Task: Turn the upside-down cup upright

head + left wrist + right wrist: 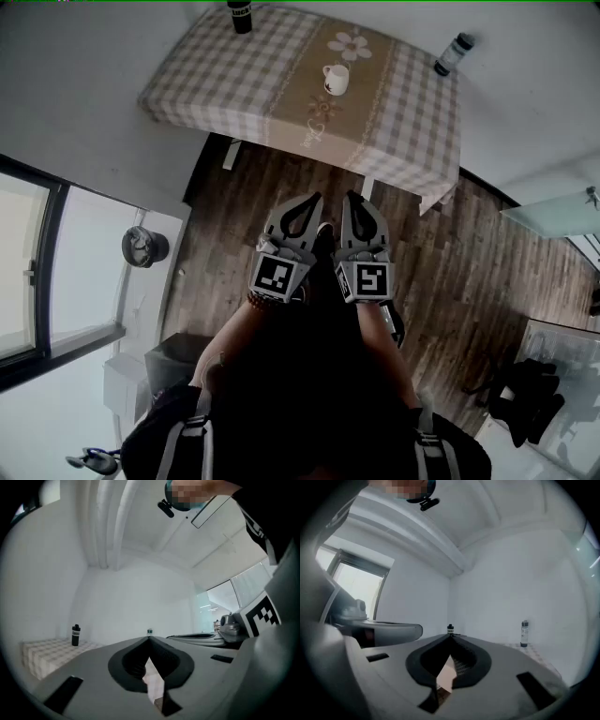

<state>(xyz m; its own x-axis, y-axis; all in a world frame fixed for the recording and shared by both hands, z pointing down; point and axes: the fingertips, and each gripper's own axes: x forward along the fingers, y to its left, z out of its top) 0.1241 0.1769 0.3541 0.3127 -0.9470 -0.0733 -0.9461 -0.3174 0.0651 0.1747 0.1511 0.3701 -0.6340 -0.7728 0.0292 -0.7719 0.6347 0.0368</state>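
left gripper [315,199] and right gripper [352,198] side by side, claws pinched together, empty, cup [336,80] far off on checked table [216,66]

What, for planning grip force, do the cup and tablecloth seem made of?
Cup: probably glazed ceramic, white and smooth, with a handle; too small to be sure. Tablecloth: woven fabric, matte, checked, its edges draping down.

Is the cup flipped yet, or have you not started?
Nothing looks done: the cup stands untouched on the table. Nothing is in hand: the left gripper and right gripper are shut, empty, well short of it. To do: reach, grip, turn it.
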